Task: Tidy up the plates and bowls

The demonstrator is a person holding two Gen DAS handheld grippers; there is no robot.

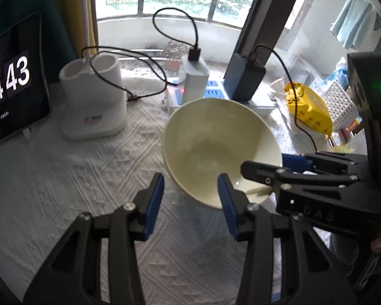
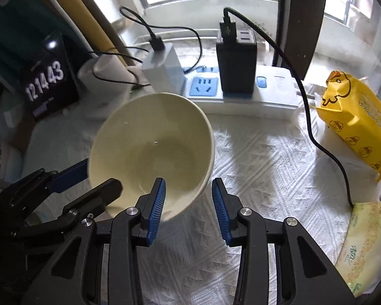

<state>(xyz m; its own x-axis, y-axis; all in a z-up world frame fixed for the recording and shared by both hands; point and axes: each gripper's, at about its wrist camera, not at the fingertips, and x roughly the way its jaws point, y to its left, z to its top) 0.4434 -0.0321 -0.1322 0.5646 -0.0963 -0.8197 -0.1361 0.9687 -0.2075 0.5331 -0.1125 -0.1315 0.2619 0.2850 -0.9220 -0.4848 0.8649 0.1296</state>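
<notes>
White cloth covers a windowside table, where the tilted bowl sits between the left gripper and right gripper, both wide, each straddling its rim. Sorting looks barely begun; no plates visible.

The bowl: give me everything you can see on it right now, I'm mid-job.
The bowl is cream-white, glossy, ceramic-looking, deep with flared sides, and empty. It is tilted, opening toward the cameras, above the white textured cloth. Both grippers straddle its rim: the left gripper has its right finger inside the bowl, and the right gripper has its left finger inside. Both pairs of jaws look spread, not clamped. Whether its base touches the cloth is hidden.
</notes>
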